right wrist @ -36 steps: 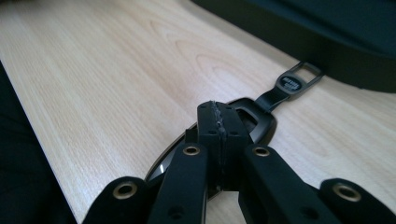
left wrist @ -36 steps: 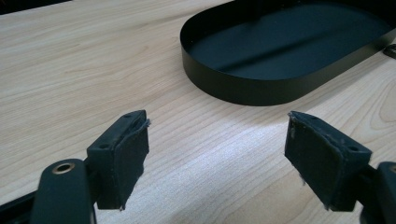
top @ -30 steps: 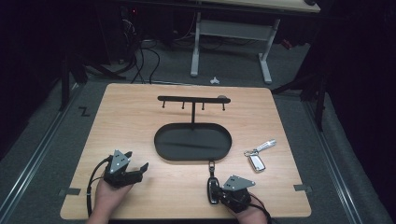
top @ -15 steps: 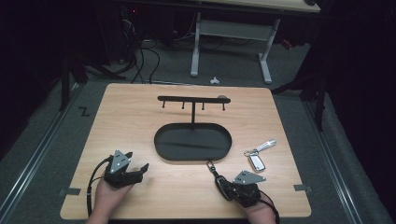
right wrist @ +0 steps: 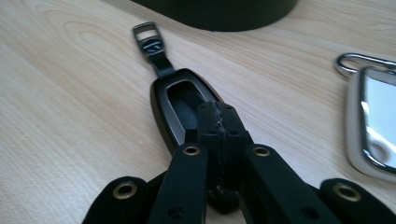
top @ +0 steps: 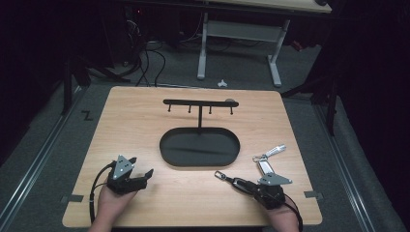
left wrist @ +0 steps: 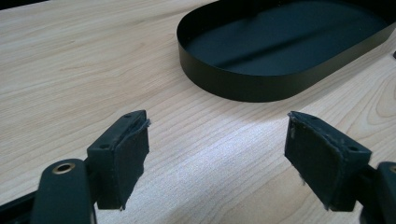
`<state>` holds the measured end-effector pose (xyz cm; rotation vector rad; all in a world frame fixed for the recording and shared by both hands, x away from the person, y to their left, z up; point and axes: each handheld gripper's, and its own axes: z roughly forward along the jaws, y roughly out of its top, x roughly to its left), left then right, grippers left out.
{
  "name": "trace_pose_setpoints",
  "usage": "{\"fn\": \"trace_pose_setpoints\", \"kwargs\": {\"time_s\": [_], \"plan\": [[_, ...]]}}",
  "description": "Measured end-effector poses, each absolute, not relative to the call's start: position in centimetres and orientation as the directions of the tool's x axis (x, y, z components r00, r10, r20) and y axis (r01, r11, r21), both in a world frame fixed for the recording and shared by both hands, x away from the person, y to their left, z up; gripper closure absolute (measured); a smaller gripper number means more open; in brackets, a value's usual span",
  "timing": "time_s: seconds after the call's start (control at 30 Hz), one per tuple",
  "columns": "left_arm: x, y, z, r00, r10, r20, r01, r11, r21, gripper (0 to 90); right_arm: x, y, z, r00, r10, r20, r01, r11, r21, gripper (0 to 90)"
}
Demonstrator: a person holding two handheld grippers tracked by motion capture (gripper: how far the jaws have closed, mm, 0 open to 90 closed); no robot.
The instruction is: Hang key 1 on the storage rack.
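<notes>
Your left gripper [top: 145, 175] rests on the table [top: 145, 125] near its left front, jaws spread wide with nothing between them; in its own view the pads [left wrist: 128, 156] frame bare wood short of the tray [left wrist: 243, 86].

The stand [top: 199, 103] rises from the tray's far side, its four hooks bare.

Your right gripper [top: 239, 182] is clenched, its jaws meeting over the black fob [right wrist: 175, 107], which lies flat on the table in front of the tray. Whether the pads pinch its edge or just press on it, you cannot tell. The step looks like moving this fob toward a hook. Next you need a firm hold, with the loop [right wrist: 147, 37] kept free.

A second, silver fob [top: 265, 166] lies to the right. No writing is readable on either.
</notes>
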<state>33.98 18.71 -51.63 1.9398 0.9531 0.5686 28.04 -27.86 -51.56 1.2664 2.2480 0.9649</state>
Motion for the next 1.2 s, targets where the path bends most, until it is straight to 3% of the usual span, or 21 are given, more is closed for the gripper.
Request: {"fn": "trace_pose_setpoints", "kwargs": {"time_s": [0.4, 0.67, 0.73, 1.2], "plan": [[34.0, 18.7, -51.7, 0.601, 0.799, 0.023, 0.398, -0.324, 0.858, 22.5, 28.1, -28.7, -51.2, -0.493, 0.87, 0.013, 0.589, 0.323, 0.741, 89.9], [34.0, 18.6, -51.7, 0.604, 0.797, 0.026, 0.398, -0.329, 0.856, 22.5, 28.3, -29.1, -50.7, -0.468, 0.884, 0.003, 0.59, 0.31, 0.746, 80.1], [33.9, 18.7, -51.8, 0.601, 0.799, 0.022, 0.401, -0.326, 0.856, 22.5, 28.6, -29.2, -50.5, -0.461, 0.887, -0.004, 0.603, 0.317, 0.732, 75.0], [33.6, 19.1, -51.7, 0.597, 0.802, 0.033, 0.394, -0.328, 0.859, 22.5, 30.7, -29.0, -48.5, -0.501, 0.863, -0.061, 0.675, 0.434, 0.597, 66.3]]}}
